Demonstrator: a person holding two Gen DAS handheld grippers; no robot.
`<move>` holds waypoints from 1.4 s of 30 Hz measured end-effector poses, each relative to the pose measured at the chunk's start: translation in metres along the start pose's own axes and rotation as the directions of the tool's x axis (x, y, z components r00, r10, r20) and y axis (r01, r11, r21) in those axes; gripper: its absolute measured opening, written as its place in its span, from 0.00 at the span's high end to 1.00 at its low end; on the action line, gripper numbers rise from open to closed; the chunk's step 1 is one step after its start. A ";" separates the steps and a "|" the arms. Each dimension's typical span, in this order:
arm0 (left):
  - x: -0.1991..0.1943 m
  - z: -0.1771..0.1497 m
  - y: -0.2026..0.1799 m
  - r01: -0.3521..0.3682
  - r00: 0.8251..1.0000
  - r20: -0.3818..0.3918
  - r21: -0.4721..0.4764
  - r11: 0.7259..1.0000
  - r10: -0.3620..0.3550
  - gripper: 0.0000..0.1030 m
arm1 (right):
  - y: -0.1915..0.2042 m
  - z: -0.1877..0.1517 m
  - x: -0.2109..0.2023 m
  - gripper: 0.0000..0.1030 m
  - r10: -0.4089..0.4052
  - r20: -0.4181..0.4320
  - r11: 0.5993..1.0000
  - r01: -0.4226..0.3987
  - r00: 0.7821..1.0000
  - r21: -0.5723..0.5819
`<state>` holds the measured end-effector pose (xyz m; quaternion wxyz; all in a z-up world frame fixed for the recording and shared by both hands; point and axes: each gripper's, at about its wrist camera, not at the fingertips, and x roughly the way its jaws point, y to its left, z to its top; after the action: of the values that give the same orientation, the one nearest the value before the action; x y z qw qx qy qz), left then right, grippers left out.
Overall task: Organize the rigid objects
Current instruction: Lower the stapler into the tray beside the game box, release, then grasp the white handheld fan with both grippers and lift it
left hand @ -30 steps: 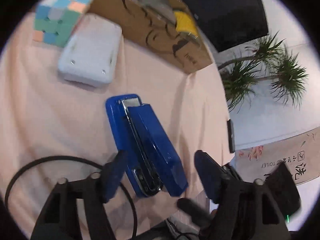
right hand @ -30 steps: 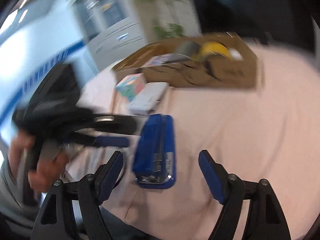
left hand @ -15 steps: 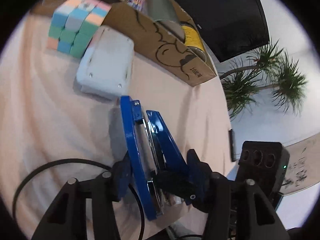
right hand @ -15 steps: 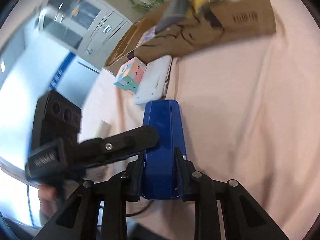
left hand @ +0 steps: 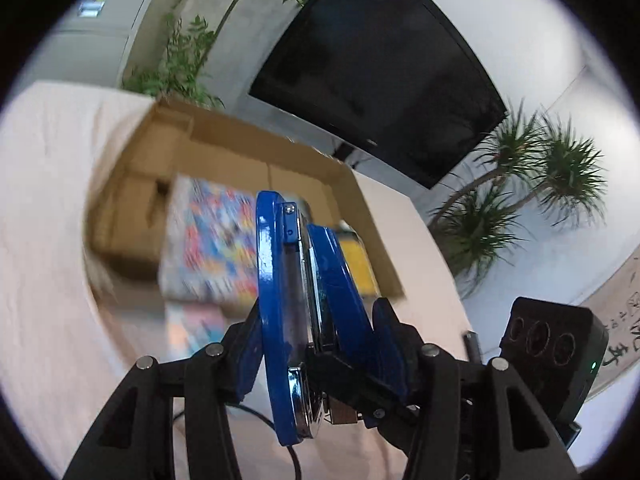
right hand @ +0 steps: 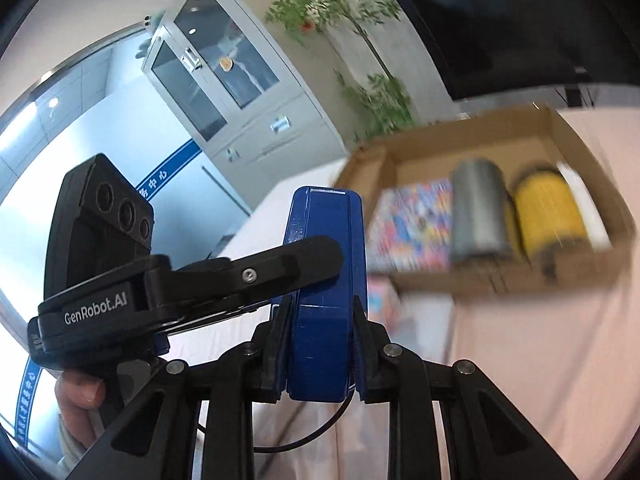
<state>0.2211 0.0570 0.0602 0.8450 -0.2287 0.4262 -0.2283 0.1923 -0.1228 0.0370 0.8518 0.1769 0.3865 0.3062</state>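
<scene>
A table draped in pale pink cloth (right hand: pixel 540 360) is seen. An open brown cardboard box (right hand: pixel 472 280) is set directly on it, and a thin black cable (right hand: pixel 320 436) is laid across the cloth.

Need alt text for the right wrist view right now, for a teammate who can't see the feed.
The right claw grips a blue stapler held up in the air, and the left claw clamps it from the side. Behind, blurred, an open cardboard box on a pink tablecloth holds a colorful book, a gray roll and a yellow roll.

Glossy blue stapler (left hand: pixel 280 300) with chrome metal edge; matt brown cardboard box (right hand: pixel 560 280); pink cloth (left hand: pixel 48 240).
</scene>
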 end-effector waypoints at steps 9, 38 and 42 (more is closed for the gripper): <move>0.072 0.069 0.089 -0.025 0.984 -0.176 -0.089 0.996 0.009 0.51 | -0.032 0.084 0.135 0.78 -0.003 -0.105 0.987 0.020 0.994 0.158; -0.125 0.033 -0.010 -0.358 0.891 0.359 0.178 0.917 0.278 0.20 | -0.043 0.055 0.144 0.00 -0.205 -0.068 0.950 0.215 0.976 0.225; -0.167 0.013 -0.063 -0.488 0.795 0.526 0.258 0.834 0.302 0.17 | -0.016 0.034 0.075 0.00 -0.282 0.077 0.959 0.284 0.956 -0.013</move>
<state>0.1311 0.1067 0.2067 0.9783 -0.0116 0.1978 -0.0598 0.2635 -0.0878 0.0088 0.9026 0.1211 0.3723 0.1790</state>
